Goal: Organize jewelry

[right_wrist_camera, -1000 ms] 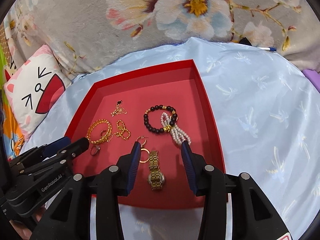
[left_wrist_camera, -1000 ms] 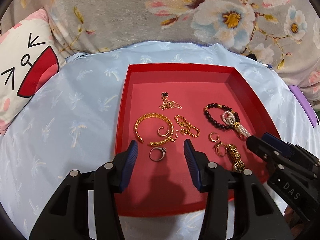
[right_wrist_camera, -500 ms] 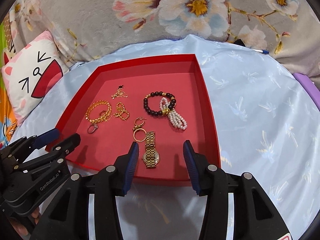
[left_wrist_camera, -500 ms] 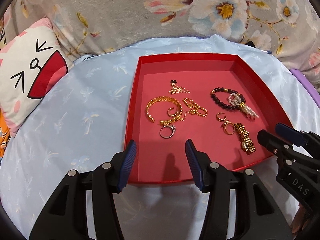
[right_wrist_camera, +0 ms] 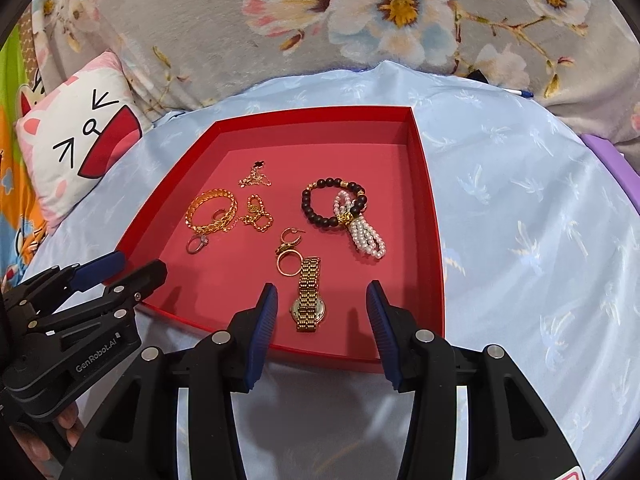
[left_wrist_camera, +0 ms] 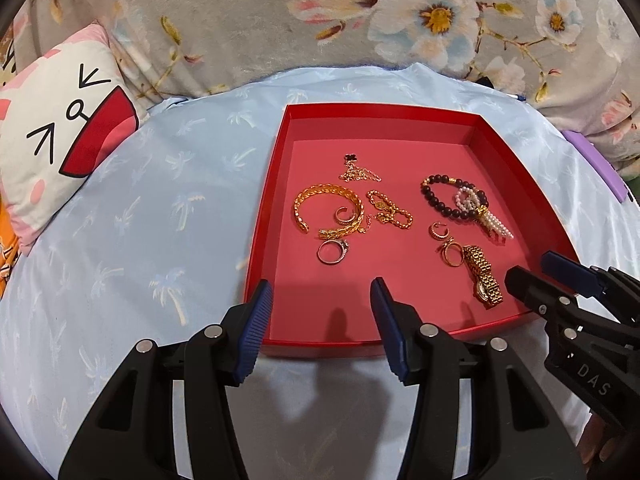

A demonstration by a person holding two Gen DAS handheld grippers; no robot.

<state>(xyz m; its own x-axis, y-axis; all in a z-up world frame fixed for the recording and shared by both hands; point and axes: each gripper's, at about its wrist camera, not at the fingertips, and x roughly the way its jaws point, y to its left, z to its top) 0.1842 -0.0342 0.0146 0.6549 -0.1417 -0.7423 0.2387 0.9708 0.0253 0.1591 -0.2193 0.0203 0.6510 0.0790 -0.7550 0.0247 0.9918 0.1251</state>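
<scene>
A red tray (left_wrist_camera: 320, 350) (right_wrist_camera: 424, 184) holds loose jewelry: a gold bangle (left_wrist_camera: 328, 210) (right_wrist_camera: 212, 212), a silver ring (left_wrist_camera: 332, 252), a gold chain bracelet (left_wrist_camera: 390, 210), a thin necklace (left_wrist_camera: 358, 170), a dark bead bracelet (right_wrist_camera: 320, 212) with a pearl strand (right_wrist_camera: 366, 236), gold rings (right_wrist_camera: 288, 260) and a gold watch (left_wrist_camera: 484, 276) (right_wrist_camera: 308, 296). My left gripper (left_wrist_camera: 320, 300) (right_wrist_camera: 138, 264) hovers open over the tray's near left edge, holding nothing. My right gripper (right_wrist_camera: 322, 300) (left_wrist_camera: 534, 268) stands open above the near right edge, with the watch just beyond its fingertips, untouched.
The tray rests on a light-blue cloth (left_wrist_camera: 140, 240) over a soft surface. A cat-face cushion (left_wrist_camera: 60, 140) lies at the left and a floral blanket (left_wrist_camera: 280, 20) fills the back. A purple object (left_wrist_camera: 596, 160) and a pen (right_wrist_camera: 518, 92) sit at the far right.
Both grippers have drawn back from over the jewelry to the tray's near edge, so the tray looks farther away. Their jaws stay apart and empty.
</scene>
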